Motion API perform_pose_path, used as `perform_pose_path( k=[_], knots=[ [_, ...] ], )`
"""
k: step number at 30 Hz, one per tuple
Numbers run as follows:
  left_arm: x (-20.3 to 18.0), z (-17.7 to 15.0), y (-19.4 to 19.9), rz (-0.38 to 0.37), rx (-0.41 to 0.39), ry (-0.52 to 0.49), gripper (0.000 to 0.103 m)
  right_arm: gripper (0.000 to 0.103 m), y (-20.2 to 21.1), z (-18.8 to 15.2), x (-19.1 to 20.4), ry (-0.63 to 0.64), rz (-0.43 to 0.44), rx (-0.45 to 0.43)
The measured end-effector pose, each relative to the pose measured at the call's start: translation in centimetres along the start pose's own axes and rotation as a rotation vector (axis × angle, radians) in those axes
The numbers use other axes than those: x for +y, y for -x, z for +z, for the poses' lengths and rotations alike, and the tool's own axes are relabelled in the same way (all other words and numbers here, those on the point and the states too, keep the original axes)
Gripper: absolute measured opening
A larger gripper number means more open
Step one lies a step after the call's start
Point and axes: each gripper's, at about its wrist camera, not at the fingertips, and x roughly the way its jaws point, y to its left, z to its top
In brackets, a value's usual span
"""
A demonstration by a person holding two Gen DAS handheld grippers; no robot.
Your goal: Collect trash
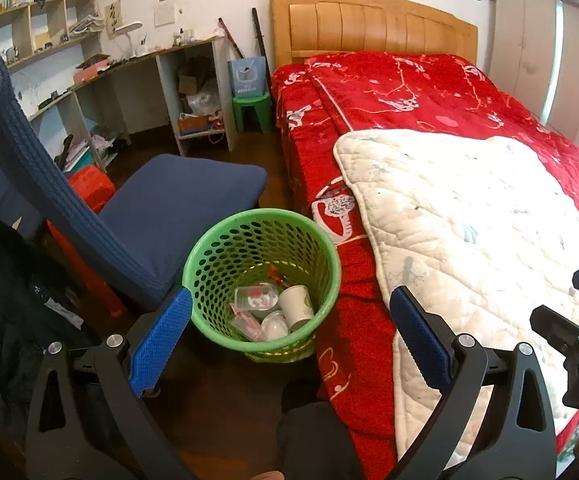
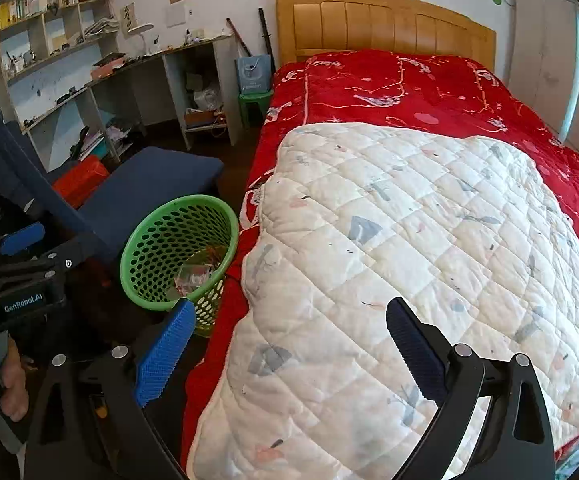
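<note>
A green perforated trash basket (image 1: pixel 225 252) stands on the floor between the blue chair and the bed; it also shows in the right wrist view (image 2: pixel 151 248). Inside lie a white paper cup (image 1: pixel 295 306), a clear plastic container (image 1: pixel 255 298) and other wrappers (image 2: pixel 193 276). My left gripper (image 1: pixel 291 300) is open and empty, hovering above the basket. My right gripper (image 2: pixel 287 312) is open and empty over the white quilt (image 2: pixel 409 260) on the bed. No loose trash shows on the quilt.
The bed with a red blanket (image 1: pixel 409 88) fills the right side. A blue chair (image 1: pixel 161 208) stands left of the basket, with a red stool (image 1: pixel 89 188) behind. A cluttered desk (image 1: pixel 129 64) and shelves line the far wall. A green stool (image 1: pixel 251 110) sits by the headboard.
</note>
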Motion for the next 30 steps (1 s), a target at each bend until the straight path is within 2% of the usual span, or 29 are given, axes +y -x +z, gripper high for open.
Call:
perform_pose_path(
  k=[10,30],
  knots=[
    [-0.7,-1.0,0.8,0.003,-0.013,-0.01,0.098,0.094,1.4,-1.0,-0.8,0.009,-0.053,-0.017],
    [-1.9,-1.9,2.4,0.068,-0.05,-0.045,0.098,0.094,2.7,-1.8,-1.8,0.004,-0.084,-0.033]
  ],
)
